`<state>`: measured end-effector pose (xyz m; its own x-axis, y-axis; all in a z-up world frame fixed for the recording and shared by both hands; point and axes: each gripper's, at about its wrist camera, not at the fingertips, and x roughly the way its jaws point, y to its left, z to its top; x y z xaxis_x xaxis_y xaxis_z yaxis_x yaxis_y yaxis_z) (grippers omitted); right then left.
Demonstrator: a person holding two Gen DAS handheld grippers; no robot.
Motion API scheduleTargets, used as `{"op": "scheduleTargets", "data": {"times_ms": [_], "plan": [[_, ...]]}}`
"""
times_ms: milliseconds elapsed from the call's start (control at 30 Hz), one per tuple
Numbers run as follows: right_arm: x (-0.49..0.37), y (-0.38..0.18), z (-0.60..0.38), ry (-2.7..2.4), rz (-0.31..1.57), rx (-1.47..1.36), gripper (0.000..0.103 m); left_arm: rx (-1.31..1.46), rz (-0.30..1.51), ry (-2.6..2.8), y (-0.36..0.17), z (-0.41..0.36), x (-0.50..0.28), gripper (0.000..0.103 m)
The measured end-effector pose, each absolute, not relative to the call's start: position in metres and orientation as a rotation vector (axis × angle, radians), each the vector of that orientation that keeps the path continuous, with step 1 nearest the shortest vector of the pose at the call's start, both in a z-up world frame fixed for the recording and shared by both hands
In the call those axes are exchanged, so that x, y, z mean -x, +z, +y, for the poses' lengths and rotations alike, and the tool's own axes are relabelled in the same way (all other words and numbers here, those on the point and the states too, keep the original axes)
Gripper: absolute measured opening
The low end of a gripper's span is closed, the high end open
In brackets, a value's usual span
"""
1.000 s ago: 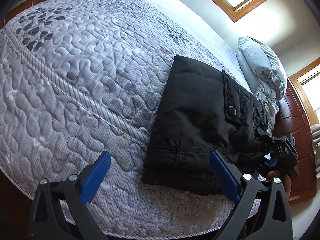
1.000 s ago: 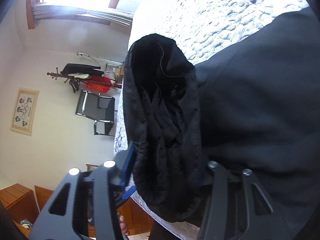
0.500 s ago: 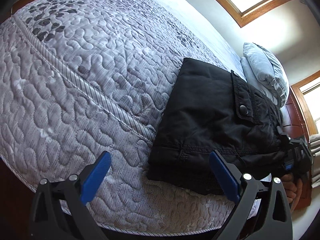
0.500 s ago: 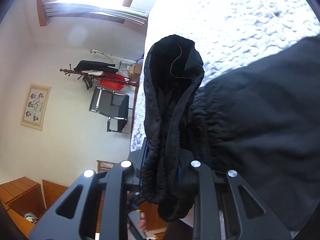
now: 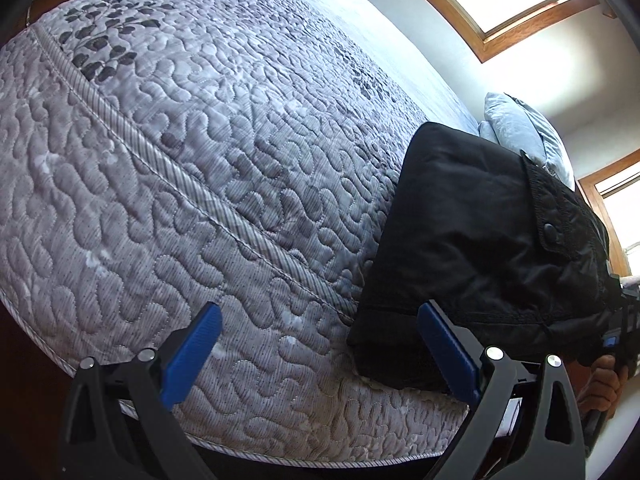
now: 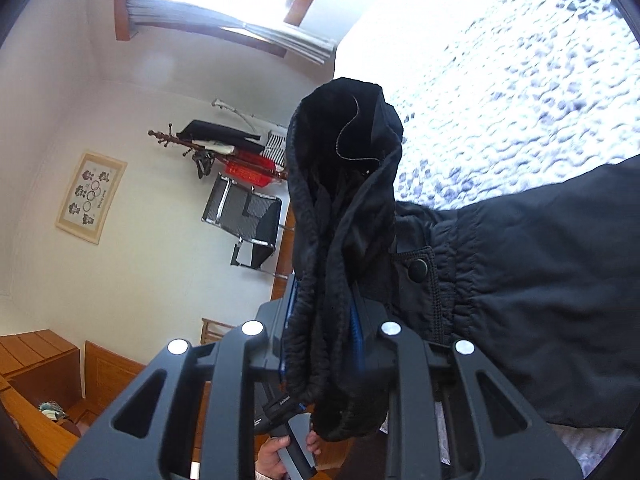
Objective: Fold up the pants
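Black pants lie folded in a thick rectangle on the quilted bed, at its near right edge. A buttoned pocket flap faces up. My left gripper is open and empty, just off the folded end of the pants, its right finger beside their corner. My right gripper is shut on the bunched waistband, which stands up between its fingers. In the left wrist view the right gripper sits at the far right edge of the pants.
The grey quilted bedspread fills the left. Pale blue pillows sit beyond the pants. A coat rack and a black chair stand by the wall past the bed.
My right gripper has closed tighter on the waistband and drawn it back. My left gripper has backed away to the left, so the pants sit further right in its view.
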<state>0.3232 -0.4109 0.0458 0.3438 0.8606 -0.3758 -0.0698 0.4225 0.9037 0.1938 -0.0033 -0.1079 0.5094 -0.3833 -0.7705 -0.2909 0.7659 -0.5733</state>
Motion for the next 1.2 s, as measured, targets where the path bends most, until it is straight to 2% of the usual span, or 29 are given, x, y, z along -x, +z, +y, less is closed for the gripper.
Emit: {"op": "scheduleTargets", "data": {"times_ms": [400, 1000, 1200], "plan": [[-0.302, 0.036, -0.496, 0.587, 1.012, -0.979, 0.022, 0.674, 1.086, -0.120, -0.105, -0.034, -0.204, 0.099], [-0.291, -0.085, -0.549, 0.393, 1.115, -1.117, 0.022, 0.599, 1.105, -0.150, -0.099, -0.056, -0.207, 0.099], [-0.288, -0.104, -0.554, 0.387, 1.117, -1.139, 0.023, 0.586, 1.113, -0.158, -0.099, -0.061, -0.205, 0.099]]}}
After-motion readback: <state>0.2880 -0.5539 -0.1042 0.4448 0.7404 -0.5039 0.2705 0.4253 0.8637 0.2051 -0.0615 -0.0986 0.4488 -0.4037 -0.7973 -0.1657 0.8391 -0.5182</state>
